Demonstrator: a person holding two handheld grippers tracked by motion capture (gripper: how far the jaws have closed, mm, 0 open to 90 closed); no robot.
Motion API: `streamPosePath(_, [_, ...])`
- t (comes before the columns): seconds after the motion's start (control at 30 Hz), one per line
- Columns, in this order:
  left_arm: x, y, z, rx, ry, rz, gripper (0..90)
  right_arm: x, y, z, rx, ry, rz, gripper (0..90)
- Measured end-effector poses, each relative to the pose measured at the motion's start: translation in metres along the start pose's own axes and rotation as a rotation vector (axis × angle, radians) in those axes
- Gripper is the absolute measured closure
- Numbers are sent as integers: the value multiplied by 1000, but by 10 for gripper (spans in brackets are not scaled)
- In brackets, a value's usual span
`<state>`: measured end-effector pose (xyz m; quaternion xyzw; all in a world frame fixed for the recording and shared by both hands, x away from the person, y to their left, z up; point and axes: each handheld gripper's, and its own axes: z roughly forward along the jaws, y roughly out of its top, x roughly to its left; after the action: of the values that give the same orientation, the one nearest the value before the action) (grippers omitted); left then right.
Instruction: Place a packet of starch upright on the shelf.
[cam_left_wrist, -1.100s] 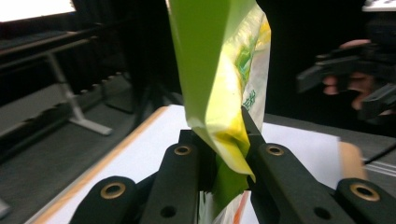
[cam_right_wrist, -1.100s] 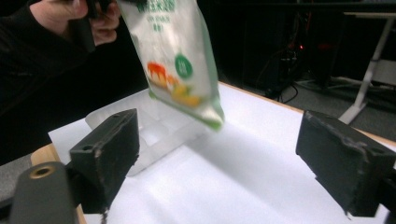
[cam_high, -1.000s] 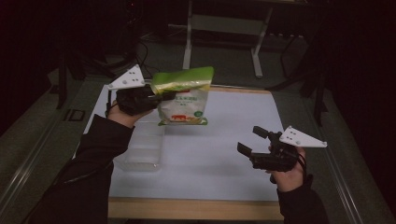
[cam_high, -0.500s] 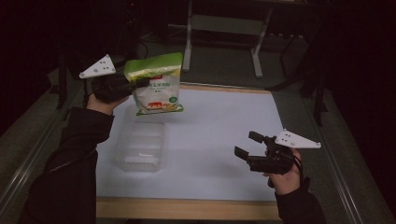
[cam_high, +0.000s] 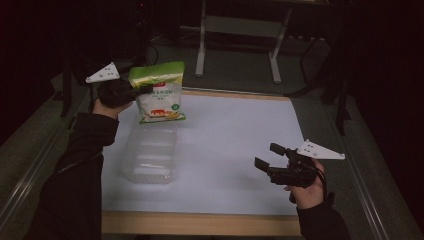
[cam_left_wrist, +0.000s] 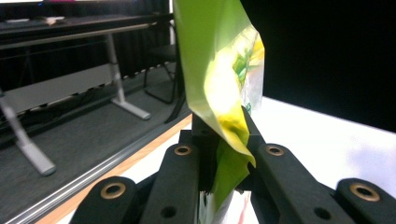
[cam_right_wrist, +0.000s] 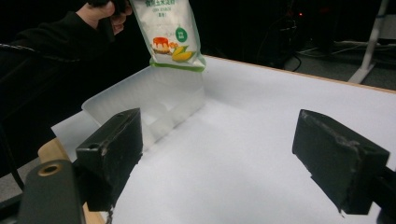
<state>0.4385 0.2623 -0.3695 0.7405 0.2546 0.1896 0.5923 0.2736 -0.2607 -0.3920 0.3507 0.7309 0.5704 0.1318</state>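
Snack pouch (cam_high: 159, 94), green-topped with a white printed front, hangs in the air at about 10 o'clock over the white table (cam_high: 235, 135), its lower edge just above the far end of a clear plastic compartment tray (cam_high: 150, 155). Left gripper (cam_high: 131, 90) pinches the pouch by its green top seal; in the left gripper view the jaws are pressed together on the folded green film (cam_left_wrist: 224, 135), and the pouch dangles below. The tray lies flat on the table at 9 o'clock, directly under the pouch and beside the person's left sleeve (cam_high: 75, 175).

Right gripper (cam_high: 270, 162) sits low at about 4 o'clock, well apart from pouch and tray, its jaws spread wide with bare tabletop between them. From the right gripper view, the pouch (cam_right_wrist: 170, 32) and tray (cam_right_wrist: 149, 102) lie ahead with open table in between. Beyond the far edge at 12 o'clock stands a metal desk frame (cam_high: 240, 35) on a dark floor.
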Motion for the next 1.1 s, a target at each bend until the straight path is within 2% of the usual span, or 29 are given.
streamPosePath(0.2, [15, -13, 5, 6, 9, -31, 836, -2, 1, -1, 1, -8, 3, 162])
streamPosePath(0.23, [18, -18, 5, -15, 12, -39, 836, -3, 1, -2, 3, -13, 7, 162])
streamPosePath(0.33, [23, -25, 4, -31, 5, -64, 836, -4, 0, -2, 5, -13, 12, 163])
streamPosePath(0.67, [24, -42, 3, 31, 14, -50, 836, -5, -2, -1, 12, -7, 14, 163])
streamPosePath(0.87, [26, -52, 3, 11, 30, -78, 835, -5, -3, 0, 13, -3, 19, 163])
streamPosePath(0.97, [29, -58, 0, 20, 43, -98, 835, -5, -5, 1, 19, -2, 22, 164])
streamPosePath(1.1, [30, -60, -6, 53, 63, -89, 835, -5, -6, 2, 24, 4, 25, 164])
